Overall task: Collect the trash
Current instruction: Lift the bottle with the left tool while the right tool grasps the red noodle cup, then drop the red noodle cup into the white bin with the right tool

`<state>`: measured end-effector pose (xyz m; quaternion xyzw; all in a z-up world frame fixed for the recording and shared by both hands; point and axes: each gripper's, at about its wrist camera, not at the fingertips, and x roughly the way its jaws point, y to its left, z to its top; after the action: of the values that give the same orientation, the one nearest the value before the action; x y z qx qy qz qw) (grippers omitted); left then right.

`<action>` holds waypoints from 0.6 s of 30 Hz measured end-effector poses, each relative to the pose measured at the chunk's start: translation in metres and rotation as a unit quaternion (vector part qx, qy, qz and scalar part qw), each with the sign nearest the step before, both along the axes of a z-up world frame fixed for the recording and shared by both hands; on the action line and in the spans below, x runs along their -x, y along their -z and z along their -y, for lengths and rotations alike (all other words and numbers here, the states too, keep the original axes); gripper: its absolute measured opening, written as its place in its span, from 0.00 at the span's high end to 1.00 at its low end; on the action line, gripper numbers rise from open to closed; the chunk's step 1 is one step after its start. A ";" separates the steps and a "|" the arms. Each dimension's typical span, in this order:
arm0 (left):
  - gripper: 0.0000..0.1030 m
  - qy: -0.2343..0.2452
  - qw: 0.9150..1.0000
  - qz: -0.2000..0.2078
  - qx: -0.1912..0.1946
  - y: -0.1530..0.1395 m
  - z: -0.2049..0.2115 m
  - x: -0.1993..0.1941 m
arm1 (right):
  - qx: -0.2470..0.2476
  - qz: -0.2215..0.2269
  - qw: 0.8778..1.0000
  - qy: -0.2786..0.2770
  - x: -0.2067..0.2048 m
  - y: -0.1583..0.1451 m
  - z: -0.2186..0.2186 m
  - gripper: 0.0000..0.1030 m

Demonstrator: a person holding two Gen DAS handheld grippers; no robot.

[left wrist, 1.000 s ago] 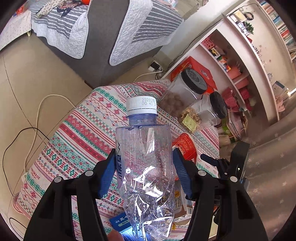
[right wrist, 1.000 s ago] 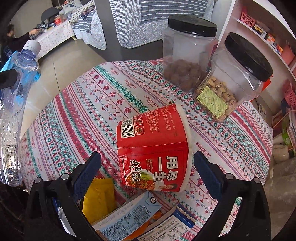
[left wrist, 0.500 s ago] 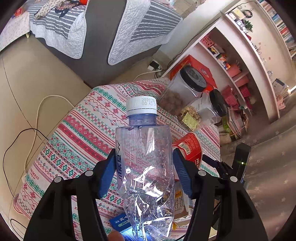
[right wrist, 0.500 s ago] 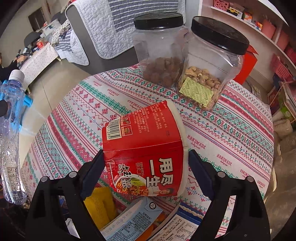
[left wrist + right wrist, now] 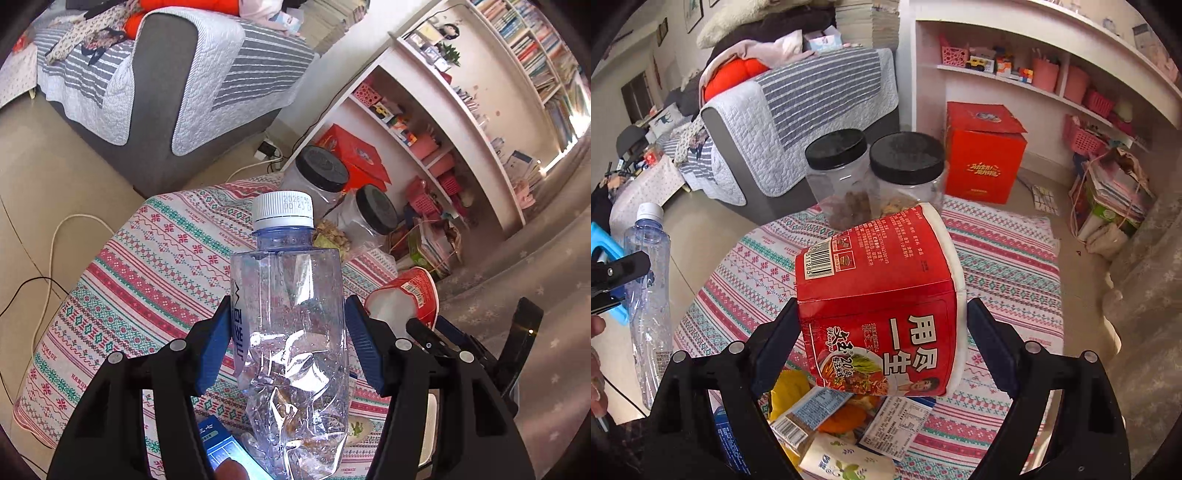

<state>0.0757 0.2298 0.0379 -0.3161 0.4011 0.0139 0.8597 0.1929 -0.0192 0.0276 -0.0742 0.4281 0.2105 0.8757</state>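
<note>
Your left tool (image 5: pixel 286 347) is clamped on the crushed bottle (image 5: pixel 291 332), and your right tool (image 5: pixel 879 345) is clamped on the red noodle cup (image 5: pixel 882 306), above the bench (image 5: pixel 997 266). Carry both level and keep firm pressure. More wrappers (image 5: pixel 827 410) lie at 6 o'clock. No bin is visible.

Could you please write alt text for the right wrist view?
The right gripper holds a red instant-noodle cup on its side above a patterned tablecloth. Wrappers lie below, two black-lidded jars stand behind.
</note>
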 end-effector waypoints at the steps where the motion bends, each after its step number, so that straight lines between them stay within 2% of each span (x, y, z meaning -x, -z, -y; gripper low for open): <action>1: 0.42 0.005 1.000 0.004 0.000 -0.002 0.004 0.000 | -0.001 0.006 1.000 0.008 0.005 -0.006 0.010 0.17; 6: 0.42 0.027 0.999 0.018 -0.008 -0.011 0.028 0.002 | -0.007 0.030 0.998 0.046 0.033 -0.033 0.064 0.17; 10: 0.42 0.047 0.998 0.026 -0.019 -0.016 0.049 0.003 | -0.008 0.048 0.994 0.096 0.058 -0.043 0.116 0.17; 14: 0.42 0.067 0.997 0.034 -0.036 -0.020 0.074 0.006 | -0.018 0.049 0.983 0.175 0.086 -0.034 0.179 0.17; 18: 0.42 0.088 0.994 0.033 -0.049 -0.019 0.099 0.009 | -0.016 0.037 0.963 0.266 0.111 -0.007 0.235 0.17</action>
<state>0.0664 0.1303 0.0571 -0.2377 0.3972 -0.0526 0.8849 0.0823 -0.2539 0.0349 0.0490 0.3961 -0.0263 0.9165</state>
